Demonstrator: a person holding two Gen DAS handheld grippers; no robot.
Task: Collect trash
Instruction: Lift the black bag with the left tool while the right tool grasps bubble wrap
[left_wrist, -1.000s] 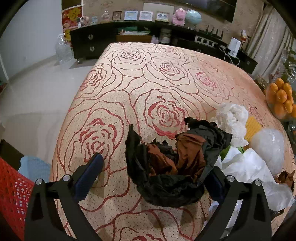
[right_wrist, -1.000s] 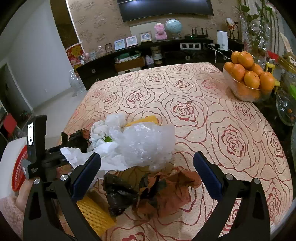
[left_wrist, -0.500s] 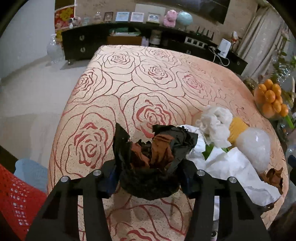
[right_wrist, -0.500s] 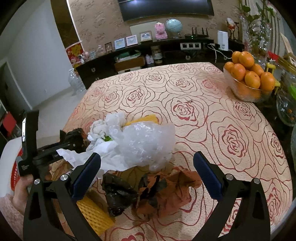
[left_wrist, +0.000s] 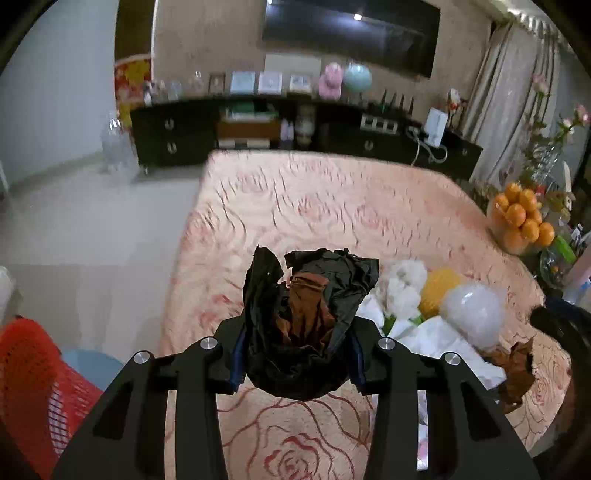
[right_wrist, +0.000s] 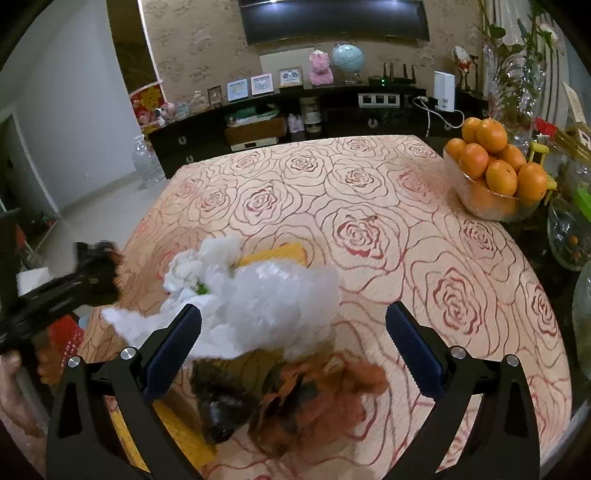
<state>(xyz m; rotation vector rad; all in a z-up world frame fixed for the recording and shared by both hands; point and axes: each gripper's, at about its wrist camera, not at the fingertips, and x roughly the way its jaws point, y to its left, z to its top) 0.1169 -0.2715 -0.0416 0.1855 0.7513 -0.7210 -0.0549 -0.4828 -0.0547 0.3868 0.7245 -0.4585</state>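
Your left gripper is clamped on a crumpled black plastic bag with brown paper bunched inside it — the jaws have just been closing, and both blue pads now press into the bag's sides. The bundle sits between the fingers and hangs clear of the rose-patterned tablecloth, near the table's left edge. To the lower left of that gripper you can see a red mesh basket standing off the table, below its edge.

Just right of the held bag lies the rest of the trash: a white crumpled tissue, a yellow foam net, a cloudy clear plastic bag, white paper under them, and a brown crumpled scrap nearest the table's front edge.

Your right gripper is spread wide and grips nothing. It hangs over the pile — the clear plastic bag shows between its fingers, and the brown scraps and a small black bag lie below and between them. Its left pad shows in front of the white paper. Far to the right a glass bowl of oranges stands at the table's edge, well apart from the trash.
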